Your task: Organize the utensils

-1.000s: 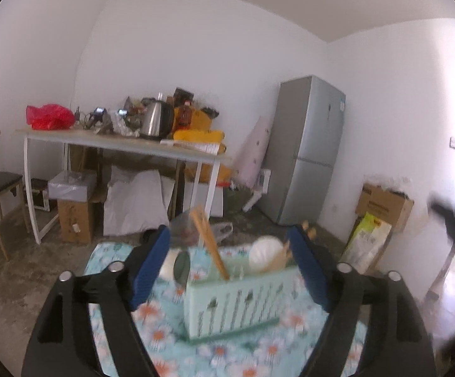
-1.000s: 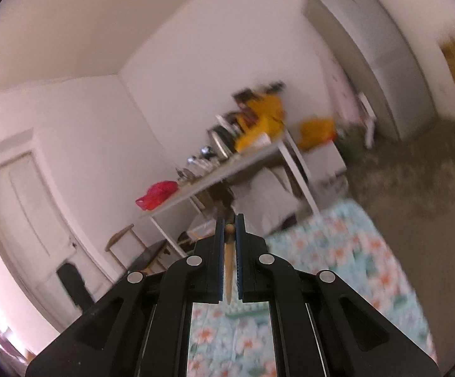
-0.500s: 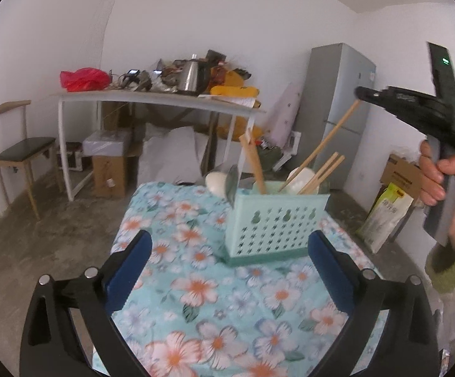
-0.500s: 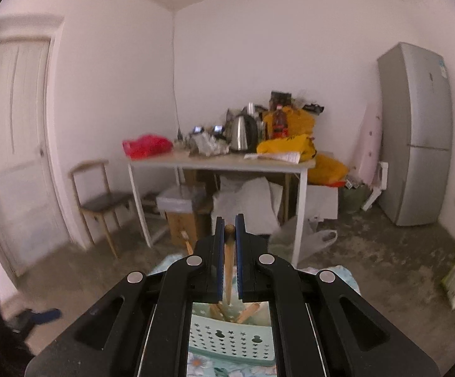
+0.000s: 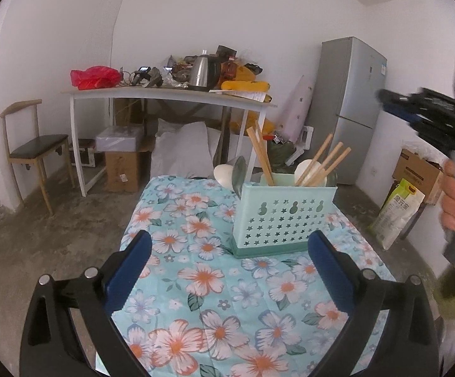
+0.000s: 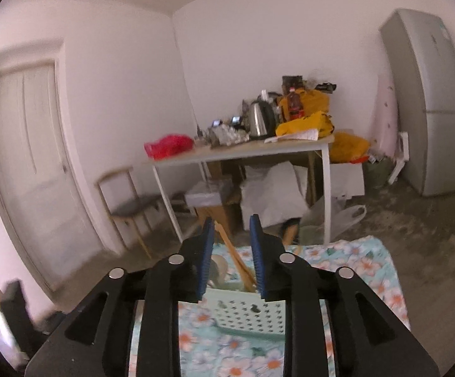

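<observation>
A mint green perforated utensil basket [image 5: 282,216] stands on the floral tablecloth [image 5: 215,286]. Wooden chopsticks [image 5: 320,165] and white spoons [image 5: 309,168] stick up out of it. My left gripper [image 5: 229,257] is open and empty, low over the cloth in front of the basket. My right gripper [image 6: 231,253] is open and empty, held above the basket [image 6: 249,314], with chopsticks [image 6: 235,256] seen between its fingers below. It also shows in the left wrist view [image 5: 431,113], high to the right of the basket.
A white table [image 5: 171,97] with a kettle, bags and clutter stands behind. A chair [image 5: 32,147] is at the left, a grey fridge [image 5: 350,100] at the right. Cardboard boxes [image 5: 416,169] and a bag sit on the floor at the right.
My right gripper has opened and let go of the chopstick, which now stands in the basket. It has drawn back up and to the right. My left gripper pulled back from the basket.
</observation>
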